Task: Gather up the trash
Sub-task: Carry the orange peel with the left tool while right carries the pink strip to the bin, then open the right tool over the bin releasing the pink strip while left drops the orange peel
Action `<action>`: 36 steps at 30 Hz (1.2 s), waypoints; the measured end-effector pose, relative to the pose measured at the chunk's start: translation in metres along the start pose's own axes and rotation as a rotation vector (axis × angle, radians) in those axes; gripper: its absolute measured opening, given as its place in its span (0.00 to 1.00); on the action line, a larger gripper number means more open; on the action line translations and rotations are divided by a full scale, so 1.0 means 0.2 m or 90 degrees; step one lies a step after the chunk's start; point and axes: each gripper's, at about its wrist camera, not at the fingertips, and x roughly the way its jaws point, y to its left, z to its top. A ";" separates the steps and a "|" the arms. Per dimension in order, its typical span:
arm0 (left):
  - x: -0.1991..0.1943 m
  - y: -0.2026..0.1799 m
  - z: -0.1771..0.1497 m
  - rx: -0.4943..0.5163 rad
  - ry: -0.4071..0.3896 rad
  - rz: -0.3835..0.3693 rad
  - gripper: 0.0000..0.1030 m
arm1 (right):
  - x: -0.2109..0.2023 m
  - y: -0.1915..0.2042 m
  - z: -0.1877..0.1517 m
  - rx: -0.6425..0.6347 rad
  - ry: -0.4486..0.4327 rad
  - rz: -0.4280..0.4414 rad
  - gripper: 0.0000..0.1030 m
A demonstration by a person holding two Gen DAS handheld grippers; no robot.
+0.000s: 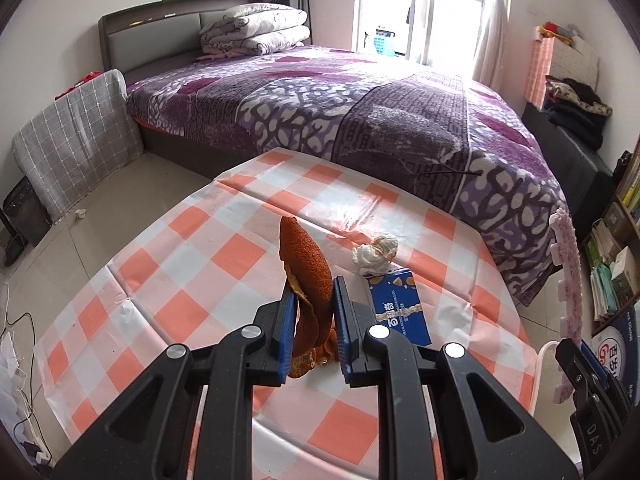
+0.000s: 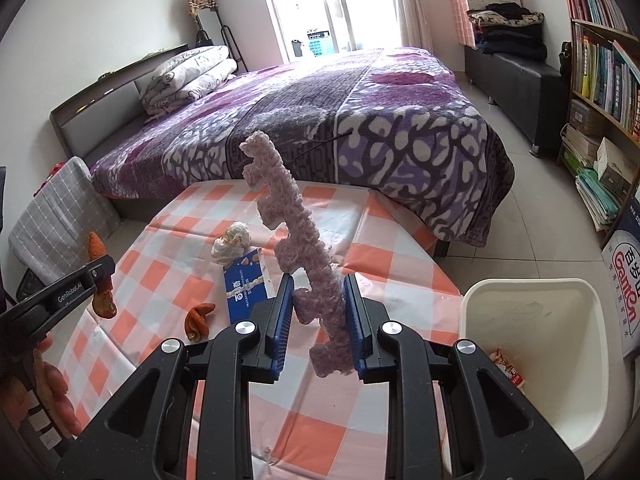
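My left gripper (image 1: 314, 312) is shut on a curled piece of orange peel (image 1: 304, 260), held above the orange-and-white checked tablecloth (image 1: 192, 280). My right gripper (image 2: 318, 312) is shut on a long pink foam strip (image 2: 292, 232) that stands up between its pads. On the cloth lie a crumpled white tissue (image 2: 232, 240), a blue carton (image 2: 244, 284) and a second piece of orange peel (image 2: 199, 318). The right wrist view shows the left gripper (image 2: 102, 270) at the left edge. A white bin (image 2: 520, 282) stands low at the right, beside the table, with a wrapper (image 2: 508, 368) inside.
A bed with a purple patterned cover (image 2: 340, 112) runs behind the table. A bookshelf (image 2: 600, 80) and stacked books line the right wall, with a black bench (image 2: 516, 76) beyond. A grey checked cushion (image 1: 76, 140) leans at the left, and cables lie on the floor.
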 end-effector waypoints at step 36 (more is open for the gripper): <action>-0.17 -0.70 -0.21 0.153 0.007 -0.105 0.18 | -0.30 -0.74 0.02 0.206 -0.038 -0.112 0.26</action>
